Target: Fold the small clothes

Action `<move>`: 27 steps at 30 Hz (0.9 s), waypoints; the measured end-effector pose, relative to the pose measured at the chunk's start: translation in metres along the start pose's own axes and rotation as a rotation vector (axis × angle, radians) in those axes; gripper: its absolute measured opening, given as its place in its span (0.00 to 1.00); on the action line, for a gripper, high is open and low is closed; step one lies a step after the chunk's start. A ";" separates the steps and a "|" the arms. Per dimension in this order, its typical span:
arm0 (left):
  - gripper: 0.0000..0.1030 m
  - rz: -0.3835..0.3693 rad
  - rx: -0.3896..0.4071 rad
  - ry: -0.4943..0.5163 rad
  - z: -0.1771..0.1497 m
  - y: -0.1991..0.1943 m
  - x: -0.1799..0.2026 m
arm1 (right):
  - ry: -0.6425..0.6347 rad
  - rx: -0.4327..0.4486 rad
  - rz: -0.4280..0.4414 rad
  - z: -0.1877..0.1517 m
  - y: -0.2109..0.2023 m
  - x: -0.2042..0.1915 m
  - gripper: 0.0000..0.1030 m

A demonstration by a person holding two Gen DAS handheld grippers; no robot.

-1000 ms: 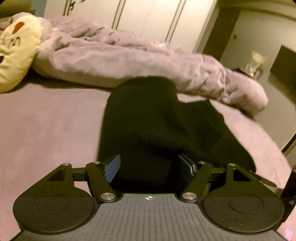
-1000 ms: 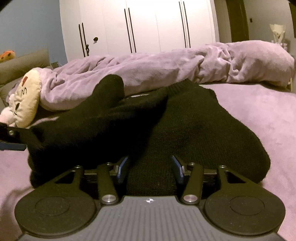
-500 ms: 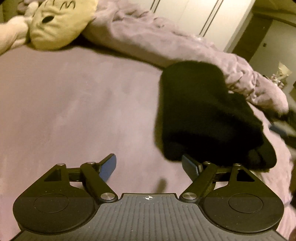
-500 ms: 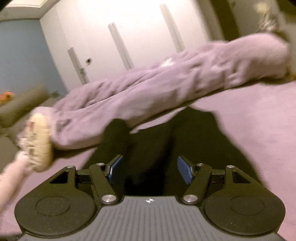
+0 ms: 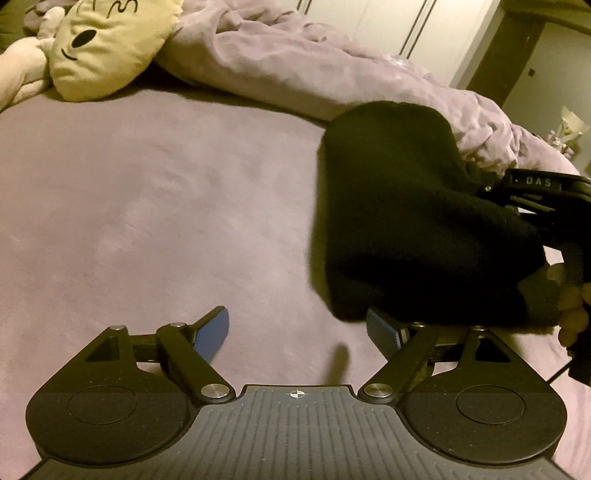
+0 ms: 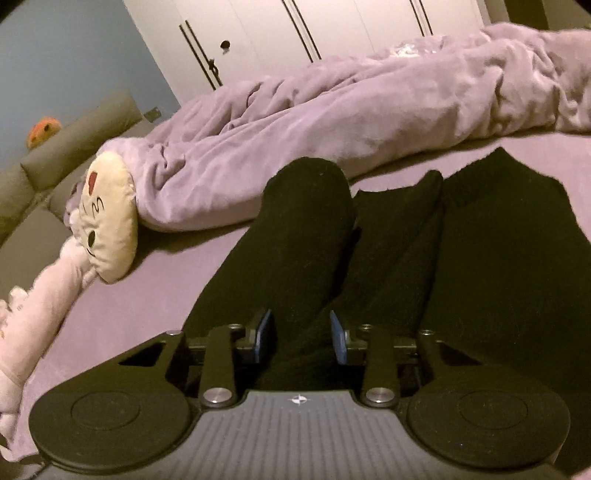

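A black knit garment (image 6: pixel 461 266) lies on the purple bed (image 5: pixel 147 206). In the right wrist view one black sleeve (image 6: pixel 295 236) runs up toward the duvet. My right gripper (image 6: pixel 302 334) has its blue pads close together, shut on a fold of the black knit near its lower edge. In the left wrist view the garment (image 5: pixel 399 221) is bunched at the right. My left gripper (image 5: pixel 295 332) is open and empty over bare sheet, its right finger just under the garment's edge. The right gripper's body (image 5: pixel 543 192) shows at the far right there.
A rumpled purple duvet (image 6: pixel 332 122) lies along the far side of the bed. A cream plush toy (image 5: pixel 107 40) sits at the far left; it also shows in the right wrist view (image 6: pixel 107 218). White wardrobe doors (image 6: pixel 295 33) stand behind.
My left gripper let go of the black garment, opened and drew away left over bare sheet. My right gripper closed on a fold of the knit and the view tilted.
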State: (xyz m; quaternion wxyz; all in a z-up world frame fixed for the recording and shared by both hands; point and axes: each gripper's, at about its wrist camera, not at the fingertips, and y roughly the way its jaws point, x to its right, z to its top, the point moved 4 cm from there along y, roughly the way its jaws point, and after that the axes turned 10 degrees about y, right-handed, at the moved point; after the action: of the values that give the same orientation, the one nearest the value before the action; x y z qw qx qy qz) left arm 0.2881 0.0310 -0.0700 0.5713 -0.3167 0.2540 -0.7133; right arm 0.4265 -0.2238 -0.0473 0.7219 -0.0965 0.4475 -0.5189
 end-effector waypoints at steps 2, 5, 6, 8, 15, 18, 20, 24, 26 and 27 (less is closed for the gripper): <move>0.85 -0.004 -0.004 0.002 -0.002 0.001 0.002 | 0.017 -0.008 0.011 0.001 0.001 0.004 0.37; 0.85 0.002 -0.016 0.010 -0.003 0.004 0.003 | 0.028 -0.040 0.032 0.002 0.012 0.003 0.57; 0.85 0.005 -0.018 0.011 -0.003 0.003 0.003 | 0.032 -0.057 0.043 0.001 0.018 0.002 0.58; 0.85 0.002 -0.016 0.010 -0.003 0.001 0.004 | 0.035 -0.065 0.041 -0.001 0.024 0.000 0.56; 0.86 0.024 0.005 0.004 0.001 -0.005 0.000 | -0.082 0.021 0.010 0.006 0.000 -0.012 0.16; 0.86 0.028 0.018 0.000 0.008 -0.009 0.001 | -0.197 0.116 -0.045 0.012 -0.024 -0.022 0.09; 0.87 0.036 0.035 0.005 0.014 -0.010 0.003 | -0.261 0.209 -0.116 0.016 -0.043 -0.019 0.00; 0.91 0.026 0.040 0.015 0.024 0.009 0.009 | -0.221 0.112 -0.219 0.018 -0.038 0.022 0.00; 0.89 0.015 0.007 -0.001 0.026 0.026 0.013 | -0.154 0.028 -0.269 0.011 -0.030 0.044 0.02; 0.89 0.006 0.005 -0.002 0.027 0.030 0.013 | -0.121 0.019 -0.245 0.009 -0.032 0.050 0.04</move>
State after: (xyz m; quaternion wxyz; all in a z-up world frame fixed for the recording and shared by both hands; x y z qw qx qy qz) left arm 0.3258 0.0115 -0.0711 0.5743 -0.3154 0.2527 -0.7120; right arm 0.4155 -0.2827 -0.0498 0.6797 -0.1749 0.3830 -0.6006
